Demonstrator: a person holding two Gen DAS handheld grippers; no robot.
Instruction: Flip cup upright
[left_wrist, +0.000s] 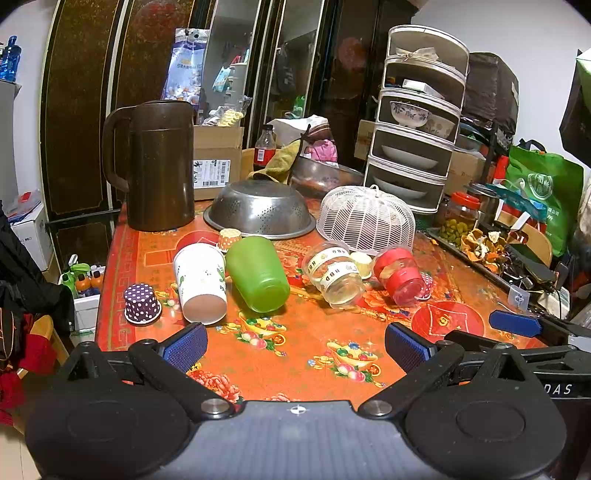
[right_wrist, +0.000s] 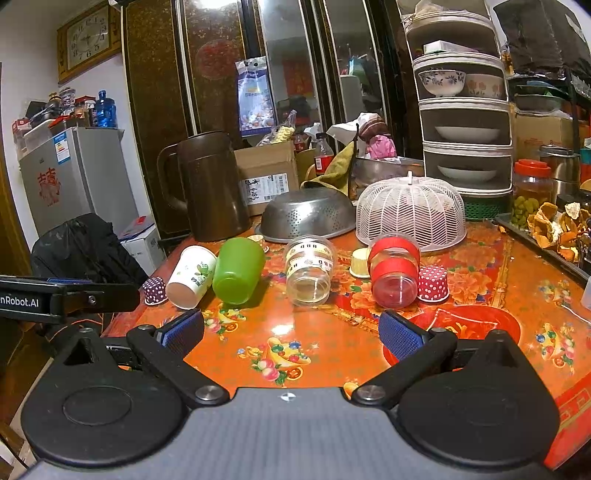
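Note:
Several cups lie on their sides in a row on the orange table, bases toward me: a white paper cup (left_wrist: 201, 280) (right_wrist: 192, 277), a green plastic cup (left_wrist: 258, 273) (right_wrist: 238, 269), a clear cup with gold bands (left_wrist: 334, 273) (right_wrist: 309, 271) and a clear cup with red bands (left_wrist: 399, 275) (right_wrist: 394, 273). My left gripper (left_wrist: 295, 347) is open and empty, short of the green cup. My right gripper (right_wrist: 291, 334) is open and empty, short of the clear cups. The right gripper's finger also shows in the left wrist view (left_wrist: 515, 323).
Small polka-dot paper cups stand upside down (left_wrist: 141, 304) (right_wrist: 433, 282). Behind the row are a brown jug (left_wrist: 155, 166), a steel colander (left_wrist: 260, 210), a white mesh food cover (left_wrist: 365, 219) and a tiered dish rack (left_wrist: 417, 122). A tray of peels (left_wrist: 480, 243) lines the right edge.

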